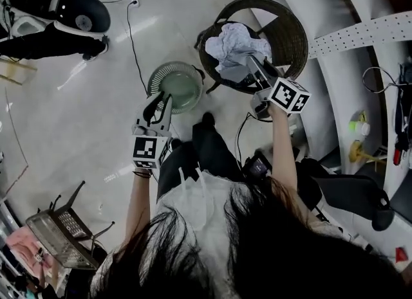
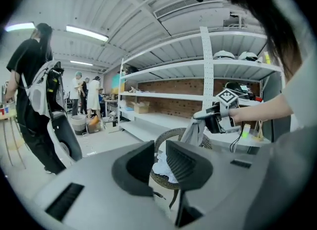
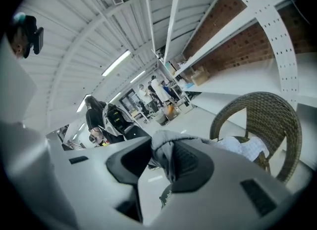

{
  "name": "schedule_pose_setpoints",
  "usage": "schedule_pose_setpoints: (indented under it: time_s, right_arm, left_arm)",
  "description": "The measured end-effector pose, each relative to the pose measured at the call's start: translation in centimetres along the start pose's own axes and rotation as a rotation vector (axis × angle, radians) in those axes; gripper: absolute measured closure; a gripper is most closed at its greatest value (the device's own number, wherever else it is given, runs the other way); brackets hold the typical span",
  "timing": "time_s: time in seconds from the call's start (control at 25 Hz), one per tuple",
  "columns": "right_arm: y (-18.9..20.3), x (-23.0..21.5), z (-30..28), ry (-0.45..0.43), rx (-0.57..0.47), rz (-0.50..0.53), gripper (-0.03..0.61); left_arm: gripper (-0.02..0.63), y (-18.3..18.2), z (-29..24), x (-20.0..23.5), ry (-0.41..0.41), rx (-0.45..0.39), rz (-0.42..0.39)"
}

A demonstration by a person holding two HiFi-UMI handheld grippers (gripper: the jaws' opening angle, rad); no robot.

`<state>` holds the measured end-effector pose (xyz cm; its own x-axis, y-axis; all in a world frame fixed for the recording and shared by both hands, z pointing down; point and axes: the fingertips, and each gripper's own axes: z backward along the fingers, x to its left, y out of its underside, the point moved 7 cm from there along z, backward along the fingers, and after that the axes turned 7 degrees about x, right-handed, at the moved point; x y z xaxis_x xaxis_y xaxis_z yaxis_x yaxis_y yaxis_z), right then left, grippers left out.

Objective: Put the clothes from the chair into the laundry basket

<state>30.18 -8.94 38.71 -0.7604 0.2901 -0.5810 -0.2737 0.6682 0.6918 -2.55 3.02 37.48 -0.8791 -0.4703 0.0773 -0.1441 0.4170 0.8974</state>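
Observation:
A wicker chair stands at the upper middle of the head view with pale clothes piled on its seat. My right gripper is over that seat, shut on a grey garment that hangs from its jaws. In the right gripper view the grey garment is bunched between the pads, with the chair behind. The round green laundry basket sits on the floor left of the chair. My left gripper hovers by its near rim, jaws slightly apart and empty.
White shelving runs along the right, close behind the chair. A black-and-white machine and a floor cable lie at the upper left. A wire cart stands at the lower left. A person in black stands nearby.

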Motion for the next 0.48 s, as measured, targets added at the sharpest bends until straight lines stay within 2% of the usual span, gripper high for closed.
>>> schedule_pose_setpoints:
  time_s: [0.28,0.48]
  right_arm:
    - [-0.6,8.2,1.6,-0.083,-0.037,0.071,0.451]
    - [1.8,14.8,0.8,-0.16,-0.019,0.103,0.451]
  left_arm:
    - [0.529,1.4,6.5,2.7,-0.069,-0.026,0.041]
    - [0.529,3.0,11.0,4.7,-0.103,-0.045,0.04]
